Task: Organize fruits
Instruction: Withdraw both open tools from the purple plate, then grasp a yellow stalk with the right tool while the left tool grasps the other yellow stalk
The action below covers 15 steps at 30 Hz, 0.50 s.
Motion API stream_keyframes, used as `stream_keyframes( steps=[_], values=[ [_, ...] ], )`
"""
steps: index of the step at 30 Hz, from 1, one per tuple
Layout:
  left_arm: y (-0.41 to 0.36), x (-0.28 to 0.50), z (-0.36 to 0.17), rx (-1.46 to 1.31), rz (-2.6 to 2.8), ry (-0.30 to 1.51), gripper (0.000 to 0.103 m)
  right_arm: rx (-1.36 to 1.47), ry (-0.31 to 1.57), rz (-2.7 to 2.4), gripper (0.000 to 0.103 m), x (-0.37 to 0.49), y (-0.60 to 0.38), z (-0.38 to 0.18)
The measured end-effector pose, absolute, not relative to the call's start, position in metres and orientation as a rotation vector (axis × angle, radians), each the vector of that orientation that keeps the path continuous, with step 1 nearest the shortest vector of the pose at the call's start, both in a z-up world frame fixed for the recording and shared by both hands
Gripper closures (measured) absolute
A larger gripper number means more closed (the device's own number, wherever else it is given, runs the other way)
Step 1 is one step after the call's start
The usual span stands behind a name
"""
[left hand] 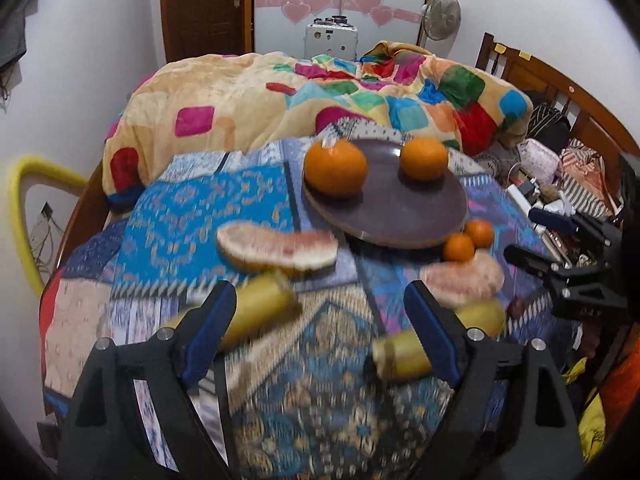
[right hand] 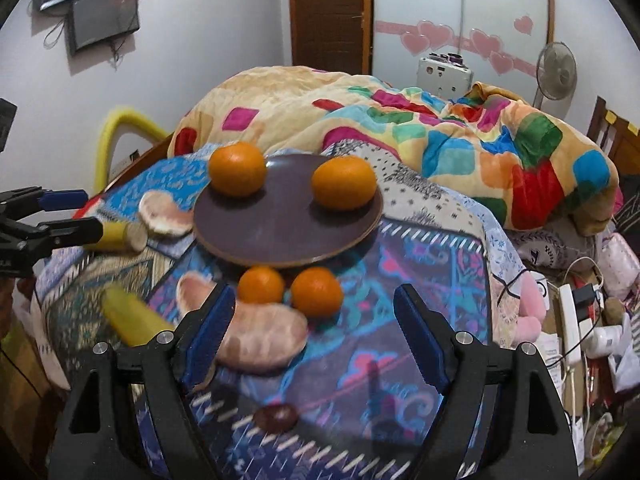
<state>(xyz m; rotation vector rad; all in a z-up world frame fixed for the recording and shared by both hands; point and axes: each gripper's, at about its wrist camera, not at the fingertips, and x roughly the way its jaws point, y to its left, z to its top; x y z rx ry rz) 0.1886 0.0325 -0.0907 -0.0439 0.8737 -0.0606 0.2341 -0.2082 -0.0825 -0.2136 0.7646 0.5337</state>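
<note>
Fruits: two large oranges (right hand: 238,169) (right hand: 344,182) sit on the brown plate (right hand: 280,236), at its 10 and 2 o'clock edges, apart from each other.
Small oranges: two (right hand: 261,284) (right hand: 317,291) lie on the patterned cloth (right hand: 420,256) just beside the plate's 6 o'clock rim, side by side.
Pomelo pieces: one (right hand: 262,338) near the small oranges at their 7 o'clock; another (right hand: 165,214) at the plate's 9 o'clock.
Banana pieces: one (right hand: 134,320) at 9 o'clock of the nearer pomelo piece; one (right hand: 120,236) near the far pomelo piece.
Left tool (left hand: 320,320): jaws spread wide, holding nothing, above the cloth between two banana pieces.
Right tool (right hand: 314,316): jaws spread wide, holding nothing; its left finger overlaps the nearer pomelo piece in view, contact unclear.
Blur: both views smeared.
</note>
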Motion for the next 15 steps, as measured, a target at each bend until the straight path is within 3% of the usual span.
stream_keyframes(
  steps=[15],
  values=[
    [0.022, 0.156, -0.149, -0.061, -0.063, 0.942, 0.016, -0.247, 0.802, 0.561, 0.023, 0.218, -0.198, -0.098]
  ],
)
